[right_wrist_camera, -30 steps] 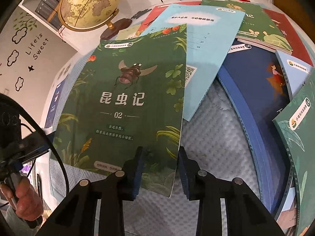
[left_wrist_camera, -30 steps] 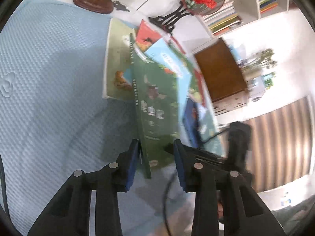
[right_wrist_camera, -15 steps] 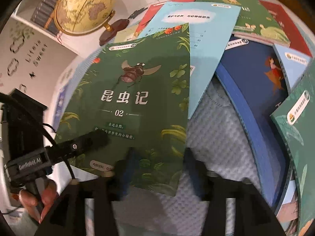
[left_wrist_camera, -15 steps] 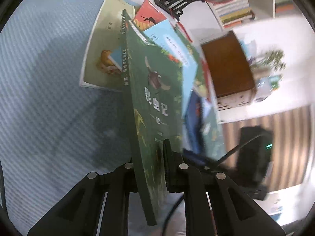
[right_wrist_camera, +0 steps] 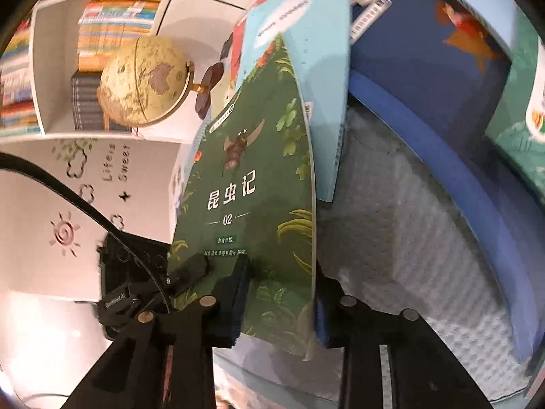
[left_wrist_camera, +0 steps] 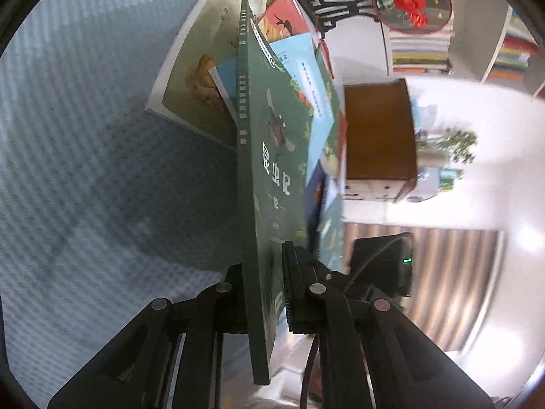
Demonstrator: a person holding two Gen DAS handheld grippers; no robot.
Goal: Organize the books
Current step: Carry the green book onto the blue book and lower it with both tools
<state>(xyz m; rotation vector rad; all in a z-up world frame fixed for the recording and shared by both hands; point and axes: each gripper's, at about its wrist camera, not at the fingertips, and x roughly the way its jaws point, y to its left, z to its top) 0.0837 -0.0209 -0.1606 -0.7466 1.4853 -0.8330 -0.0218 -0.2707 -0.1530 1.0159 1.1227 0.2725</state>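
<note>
The green insect book (left_wrist_camera: 272,184) stands on edge, lifted off the blue textured mat (left_wrist_camera: 85,136), its long axis running straight away from both tongs toward the far heap of books. The left gripper (left_wrist_camera: 264,279) is clamped on the book's near spine corner, one pad on each cover. The right gripper (right_wrist_camera: 279,293) has just closed its jaws onto the near open-page corner of the same book (right_wrist_camera: 252,184), and both pads now press on it. So the book is held at its two near corners, neither hand nearer than the other; the left has the stiffer spine side.

In my judgement the coming move turns on the far end: it still overlaps the light-blue book (right_wrist_camera: 306,51) lying just behind it, so the pair must draw the book back toward the near edge of the mat or raise it clear before swinging it.

On the far part of the mat the loose books lie fanned and overlapping, among them a thick dark-blue book (right_wrist_camera: 425,78). Beyond, a white bookshelf (right_wrist_camera: 44,68) holds rows of books, with a globe (right_wrist_camera: 143,81) in front of it.
</note>
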